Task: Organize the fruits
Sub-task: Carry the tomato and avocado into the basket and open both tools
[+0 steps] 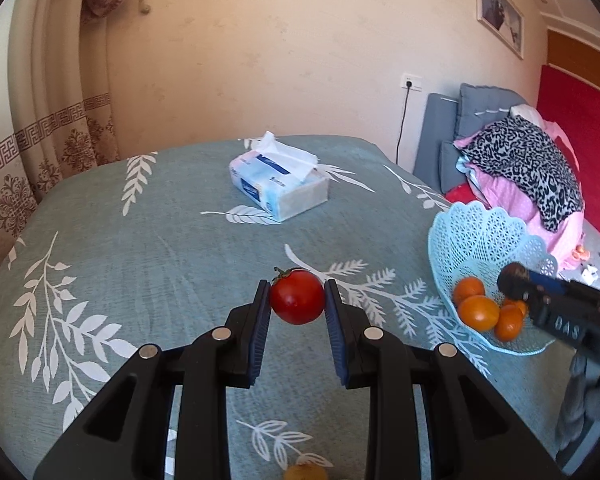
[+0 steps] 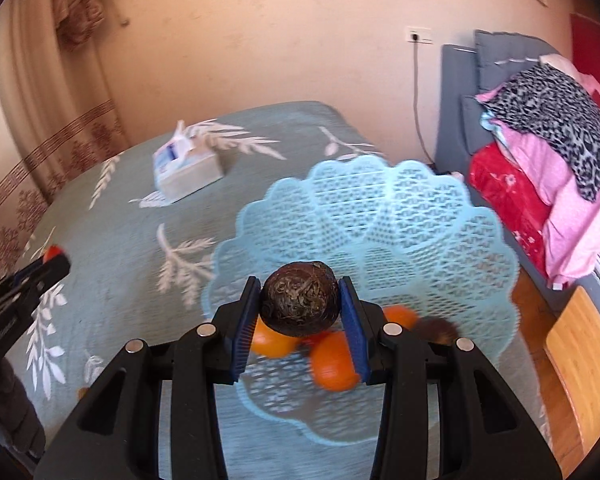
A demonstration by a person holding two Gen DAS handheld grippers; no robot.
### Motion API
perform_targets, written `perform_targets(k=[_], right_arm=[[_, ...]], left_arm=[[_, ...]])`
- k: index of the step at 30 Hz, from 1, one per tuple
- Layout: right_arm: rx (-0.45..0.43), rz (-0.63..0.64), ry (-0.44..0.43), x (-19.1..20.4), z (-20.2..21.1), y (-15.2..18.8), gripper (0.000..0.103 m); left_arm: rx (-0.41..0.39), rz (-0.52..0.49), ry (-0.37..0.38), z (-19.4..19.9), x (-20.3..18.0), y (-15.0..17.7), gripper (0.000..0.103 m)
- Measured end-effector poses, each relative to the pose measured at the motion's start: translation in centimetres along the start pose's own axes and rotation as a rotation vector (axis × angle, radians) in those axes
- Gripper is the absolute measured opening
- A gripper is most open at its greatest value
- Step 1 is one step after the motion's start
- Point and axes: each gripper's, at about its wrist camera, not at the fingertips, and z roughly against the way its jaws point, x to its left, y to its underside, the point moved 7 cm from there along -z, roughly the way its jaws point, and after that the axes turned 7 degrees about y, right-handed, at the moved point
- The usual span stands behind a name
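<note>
1. Far left: a beige curtain (image 1: pixel 51 128) with a brown patterned band is seen hanging in folds.
2. A grey-green tablecloth (image 1: pixel 159 248), woven texture, white leaf print, is spread over the table.
3. Left gripper (image 1: pixel 297 300): black plastic arms, ribbed blue pads (image 1: pixel 261 332). The jaws are closed on a tomato (image 1: pixel 297 297), which is held above the cloth. Tomato: round, glossy red skin, dark green stem at upper left.
4. Below it, at the bottom edge of the left view, an orange-yellow fruit (image 1: pixel 306 472) is partly seen on the cloth.
5. Behind, mid-table: a soft plastic tissue pack (image 1: pixel 279 184), blue and white, with a tissue pulled up.
6. Right: a pale blue plastic basket (image 2: pixel 400 216), lattice mesh, scalloped rim, resting on the cloth. Smooth round oranges (image 2: pixel 334 364) lie inside it, touching each other.
7. Right gripper (image 2: pixel 299 306): same build. The jaws are clamped on a dark brown fruit (image 2: pixel 299 304), rounded, rough fibrous surface, held over the basket above the oranges.
8. Far right: folded fabrics (image 2: pixel 552 168), pink, red and leopard print, are stacked well apart from the table.
</note>
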Motion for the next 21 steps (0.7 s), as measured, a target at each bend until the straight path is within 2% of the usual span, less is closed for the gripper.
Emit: perform_targets(k=[5,11,21], right_arm=[[0.026,-0.033,0.015,-2.1,-1.3,-0.1,0.041],[0.076,-0.116,-0.057,-3.6,-2.2,0.1,0.042],[0.049,-0.182,-0.077,-6.6,-0.8,0.2,0.042]], left_arm=[[0.012,-0.021,0.009,-0.3,-1.2,0.3,0.027],[0.031,-0.052,0.016,-0.8,-2.7,0.6,0.027],[0.061,-0.085,0.078,-1.7,-6.1,0.8,0.027]])
